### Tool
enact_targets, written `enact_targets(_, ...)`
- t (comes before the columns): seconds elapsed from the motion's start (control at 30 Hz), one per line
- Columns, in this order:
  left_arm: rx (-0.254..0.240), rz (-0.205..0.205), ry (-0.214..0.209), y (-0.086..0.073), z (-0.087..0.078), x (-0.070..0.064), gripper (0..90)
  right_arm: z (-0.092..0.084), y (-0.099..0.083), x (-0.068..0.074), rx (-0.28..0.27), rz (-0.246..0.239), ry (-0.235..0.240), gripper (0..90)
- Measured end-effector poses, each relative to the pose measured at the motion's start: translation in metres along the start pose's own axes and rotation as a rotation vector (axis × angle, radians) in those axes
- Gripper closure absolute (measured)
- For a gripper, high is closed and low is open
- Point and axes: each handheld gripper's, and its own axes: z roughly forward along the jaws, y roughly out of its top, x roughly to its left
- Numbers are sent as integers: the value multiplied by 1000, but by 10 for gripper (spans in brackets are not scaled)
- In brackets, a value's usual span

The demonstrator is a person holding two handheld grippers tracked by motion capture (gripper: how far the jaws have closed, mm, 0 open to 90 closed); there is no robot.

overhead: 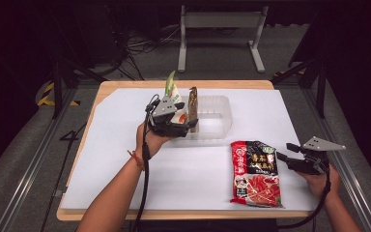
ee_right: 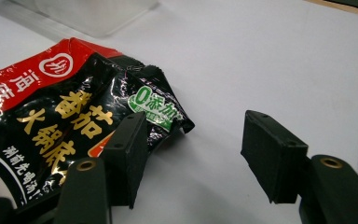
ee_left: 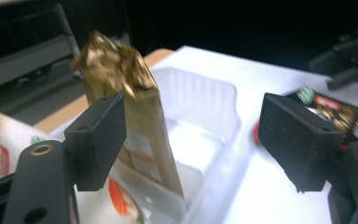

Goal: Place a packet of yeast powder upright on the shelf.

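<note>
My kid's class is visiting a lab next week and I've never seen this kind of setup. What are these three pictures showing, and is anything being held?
There is no robot here: a person holds a hand-held two-jaw tool in each hand. One picture looks down from above the table; the other two come from cameras riding on each tool, looking along its black jaws.

The left gripper is at a clear plastic tray, where a gold packet and a green-and-white packet stand upright. Its jaws are open, holding nothing, with the gold packet beside one pad.

The right gripper is also open and empty, next to a red-and-black sauce packet lying flat on the white sheet.
</note>
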Motion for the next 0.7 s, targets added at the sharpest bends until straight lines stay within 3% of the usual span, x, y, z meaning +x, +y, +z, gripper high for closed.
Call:
enact_targets(0.3,47,39,-25,-28,-25,-5,200,3,3,-1,-12,19,23,405)
enact_targets(0.4,71,59,16,-41,-32,-8,142,4,3,-2,-17,28,43,393)
enact_targets(0.63,180,77,11,-78,-45,-15,137,6,5,-3,-15,54,92,367)
enact_targets(0.7,192,86,8,-86,-52,-19,158,7,4,-4,-6,63,105,358)
